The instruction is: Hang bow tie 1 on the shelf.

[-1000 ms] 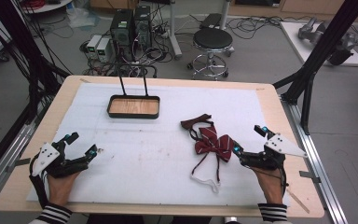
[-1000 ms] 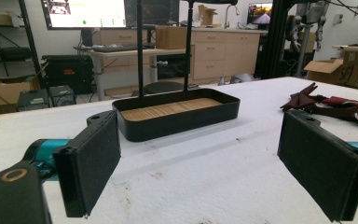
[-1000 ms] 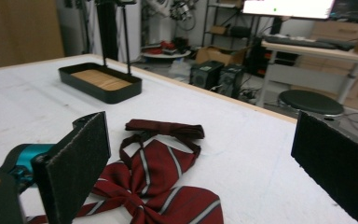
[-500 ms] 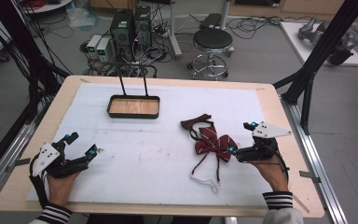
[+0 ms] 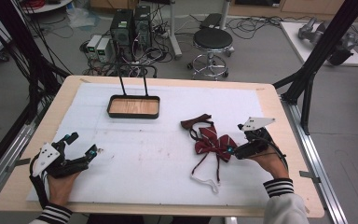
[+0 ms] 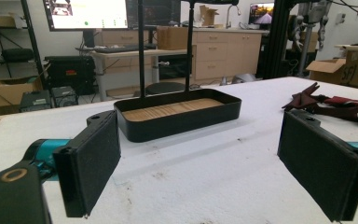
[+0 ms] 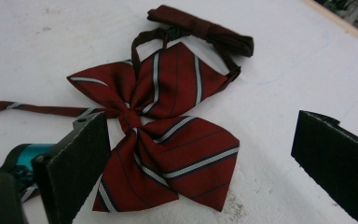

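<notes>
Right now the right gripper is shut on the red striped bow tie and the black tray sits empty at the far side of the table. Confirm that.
Not quite. The right gripper is open, its jaws standing apart around the red striped bow tie, as the right gripper view shows. The black tray does sit empty at the far side.

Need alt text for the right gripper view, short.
A dark red striped bow tie lies flat on a white table, between the open black jaws of the right gripper. Its strap lies bunched beyond it.
</notes>
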Tool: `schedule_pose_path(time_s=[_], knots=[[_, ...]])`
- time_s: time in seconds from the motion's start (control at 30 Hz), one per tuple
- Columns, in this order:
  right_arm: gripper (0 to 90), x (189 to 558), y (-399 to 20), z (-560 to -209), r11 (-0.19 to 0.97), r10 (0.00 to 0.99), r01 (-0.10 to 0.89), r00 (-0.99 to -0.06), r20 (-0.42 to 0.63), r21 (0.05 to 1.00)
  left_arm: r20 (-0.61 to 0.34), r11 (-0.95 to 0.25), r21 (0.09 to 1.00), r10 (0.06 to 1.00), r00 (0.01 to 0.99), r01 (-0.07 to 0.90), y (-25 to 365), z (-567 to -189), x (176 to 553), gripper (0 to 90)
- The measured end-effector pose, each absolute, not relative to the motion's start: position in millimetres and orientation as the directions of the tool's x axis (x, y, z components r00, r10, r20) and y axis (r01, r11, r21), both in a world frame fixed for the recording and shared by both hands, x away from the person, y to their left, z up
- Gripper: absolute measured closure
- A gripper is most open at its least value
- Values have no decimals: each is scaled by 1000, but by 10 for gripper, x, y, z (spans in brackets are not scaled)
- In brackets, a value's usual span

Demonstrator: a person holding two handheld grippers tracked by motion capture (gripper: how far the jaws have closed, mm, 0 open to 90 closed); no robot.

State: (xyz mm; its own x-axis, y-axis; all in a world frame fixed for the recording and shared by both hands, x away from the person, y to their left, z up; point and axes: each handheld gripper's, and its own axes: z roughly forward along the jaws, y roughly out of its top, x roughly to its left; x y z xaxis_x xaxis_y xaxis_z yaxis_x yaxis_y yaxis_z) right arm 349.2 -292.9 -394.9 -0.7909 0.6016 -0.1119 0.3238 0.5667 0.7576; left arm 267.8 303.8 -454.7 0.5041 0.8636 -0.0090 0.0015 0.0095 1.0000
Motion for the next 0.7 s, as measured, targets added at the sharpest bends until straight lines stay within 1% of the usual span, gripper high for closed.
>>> schedule_pose_path(time_s=[0.17, 0.23, 0.3, 0.33, 0.57, 0.7], knots=[[38, 3532, -2892, -4008, 596, 575, 328, -811, -105, 733, -6, 6, 1000, 864, 504, 2, 3040, -4546, 2677, 136], [38, 3552, -2848, -4061, 637, 544, 330, -833, -102, 696, -6, 6, 1000, 864, 504, 2, 3039, -4547, 2677, 136], [38, 3558, -2832, -4079, 651, 531, 327, -841, -102, 685, -5, 5, 1000, 864, 503, 1, 3039, -4547, 2676, 135], [39, 3565, -2796, -4112, 676, 506, 326, -857, -96, 661, -5, 5, 1000, 864, 503, 1, 3039, -4547, 2676, 135], [52, 3593, -2747, -4181, 714, 474, 326, -877, -85, 620, -5, 6, 1000, 864, 503, 0, 3039, -4547, 2676, 135], [63, 3610, -2733, -4220, 726, 458, 332, -887, -62, 603, -5, 6, 1000, 864, 503, 0, 3039, -4548, 2676, 135]])
